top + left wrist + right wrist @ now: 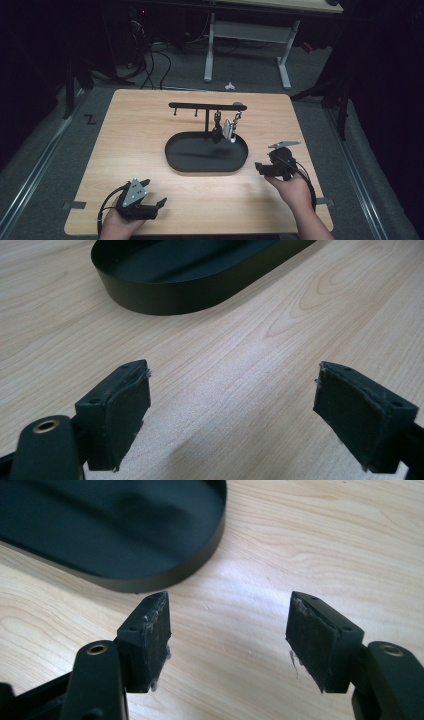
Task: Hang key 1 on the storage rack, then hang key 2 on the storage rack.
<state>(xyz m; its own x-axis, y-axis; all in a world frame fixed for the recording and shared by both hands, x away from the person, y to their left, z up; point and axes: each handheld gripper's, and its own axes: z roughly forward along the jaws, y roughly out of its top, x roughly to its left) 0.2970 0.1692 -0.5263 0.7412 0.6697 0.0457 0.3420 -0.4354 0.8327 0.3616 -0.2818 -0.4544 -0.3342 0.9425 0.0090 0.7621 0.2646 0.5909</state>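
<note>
High view: both grippers sit low near the table's front edge, left gripper point(150, 204) by the near-left corner, right gripper point(264, 168) just off the right end of the black oval tray point(182, 162). Jaws apart on both, nothing btwn them; left gripper view and right gripper view show bare wood btwn the pads. Things nearest the work: a key bunch point(217, 131) and a small white tag point(228, 129) hanging from the T-shaped rack point(206, 106) that stands in the tray, right half of the bar, close together. Right gripper looks best placed to go for them, imo. To do it well: come in level w/ the hanging piece, pads either side, close firmly, then lift up and off the hook rather than pulling sideways, or the rack may tip. Left could steady the tray rim.
</note>
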